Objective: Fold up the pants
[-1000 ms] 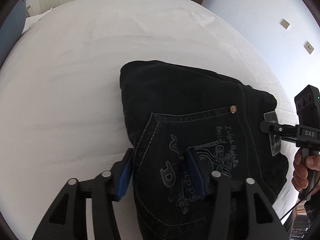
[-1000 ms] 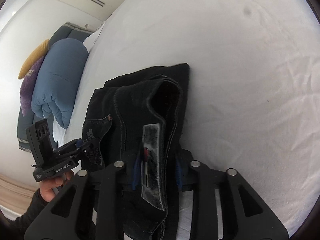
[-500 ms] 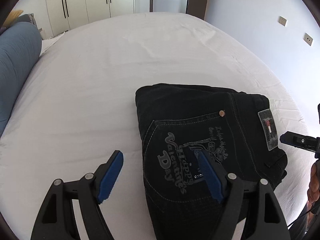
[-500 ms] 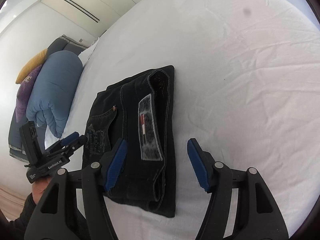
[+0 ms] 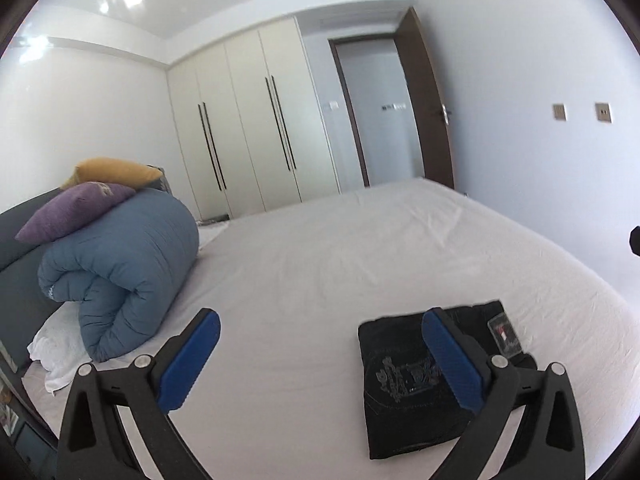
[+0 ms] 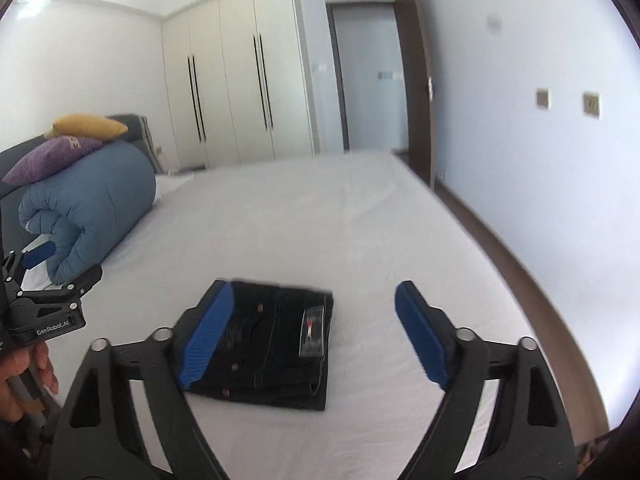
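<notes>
Pants (image 6: 272, 344) lie as a compact dark rectangle on the white bed (image 6: 320, 216), w/ back pocket print and waistband patch (image 6: 313, 332) facing up. Relative to the pants: rolled blue duvet (image 5: 120, 276) sits well off to the left by the headboard, wardrobe (image 5: 248, 128) and door far beyond, wall to the right.

Left gripper (image 5: 320, 360) hangs above the bed, jaws wide apart, nothing btwn them; its right pad overlaps the pants in view but I judge it's clear of the cloth. Right gripper (image 6: 312, 332) likewise spread wide, empty, raised over the pants, no contact seen.

Step in hand, by my read: folding looks done, bundle is squared, edges roughly aligned, both tools off it. Task approx complete.

Next move calls for little: maybe a check that layers sit flat at the near edge, a light press if any corner lifts, otherwise leave it be and keep the grippers clear so the stack isn't dragged.
</notes>
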Demonstrator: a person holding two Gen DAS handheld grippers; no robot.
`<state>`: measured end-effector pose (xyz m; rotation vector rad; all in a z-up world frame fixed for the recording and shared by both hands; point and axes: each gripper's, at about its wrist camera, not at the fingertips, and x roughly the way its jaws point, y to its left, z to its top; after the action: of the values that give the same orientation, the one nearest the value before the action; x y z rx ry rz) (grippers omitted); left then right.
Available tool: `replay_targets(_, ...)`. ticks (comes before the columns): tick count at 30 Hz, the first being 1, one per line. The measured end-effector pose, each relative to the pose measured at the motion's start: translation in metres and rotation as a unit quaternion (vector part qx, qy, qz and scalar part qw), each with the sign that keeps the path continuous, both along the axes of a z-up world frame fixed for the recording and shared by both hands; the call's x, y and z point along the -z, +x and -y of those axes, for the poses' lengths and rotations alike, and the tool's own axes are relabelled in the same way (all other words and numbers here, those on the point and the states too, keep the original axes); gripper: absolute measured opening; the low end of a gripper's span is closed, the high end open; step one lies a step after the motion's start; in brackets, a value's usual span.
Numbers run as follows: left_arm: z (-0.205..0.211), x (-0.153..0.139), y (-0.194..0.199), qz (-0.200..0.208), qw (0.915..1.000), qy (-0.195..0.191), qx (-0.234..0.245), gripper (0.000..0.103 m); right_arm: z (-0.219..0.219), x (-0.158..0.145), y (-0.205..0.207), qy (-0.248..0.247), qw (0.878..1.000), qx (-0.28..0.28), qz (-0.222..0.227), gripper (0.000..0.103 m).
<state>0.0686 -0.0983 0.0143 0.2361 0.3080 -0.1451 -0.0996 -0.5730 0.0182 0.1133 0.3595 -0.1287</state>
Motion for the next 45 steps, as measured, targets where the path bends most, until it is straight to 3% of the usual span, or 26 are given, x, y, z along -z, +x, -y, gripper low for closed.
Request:
replay_targets(3, -0.017, -0.036, -0.036, 0.06, 0.997, -0.044, -0.019, 0.103, -0.021, -0.036, -0.048, -0.072, 0.99, 0.021, 0.117, 0.103)
replay_targets(5, -0.027, -0.054, -0.052, 0.082, 0.9935, -0.074, -0.024, 0.103, -0.034, -0.056, -0.064, -0.109, 0.983, 0.038, 0.143, 0.103)
replay_targets(7, -0.032, -0.069, -0.056, 0.069, 0.9934, -0.091, -0.019, 0.103, -0.039, -0.069, -0.07, -0.116, 0.982, 0.047, 0.14, 0.103)
replay_targets(9, -0.03, -0.078, -0.054, 0.043, 0.9965, -0.07, -0.02, 0.103, -0.044, -0.078, -0.074, -0.114, 0.984, 0.061, 0.122, 0.103)
replay_targets(14, -0.025, -0.073, -0.054, -0.014, 0.9989, -0.036, -0.026, 0.103, -0.061, -0.083, -0.081, -0.075, 0.995, 0.022, 0.058, 0.103)
replay_targets(20, -0.017, -0.03, -0.038, -0.128, 0.9907, -0.042, -0.019, 0.103, -0.075, -0.056, -0.064, -0.038, 0.995, 0.048, -0.074, 0.103)
replay_targets(23, -0.014, -0.014, -0.036, -0.163, 0.9856, -0.045, -0.011, 0.103, -0.066, -0.042, -0.061, -0.002, 0.992, 0.059, -0.115, 0.103)
replay_targets(31, -0.009, 0.003, -0.034, -0.214, 0.9749, -0.061, -0.002, 0.103, -0.055, -0.013, -0.047, 0.02, 0.987, 0.062, -0.146, 0.103)
replay_targets(45, -0.012, 0.015, -0.031, -0.239, 0.9689, -0.062, -0.007, 0.103, -0.065, -0.003, -0.038, 0.01, 0.986, 0.042, -0.162, 0.103)
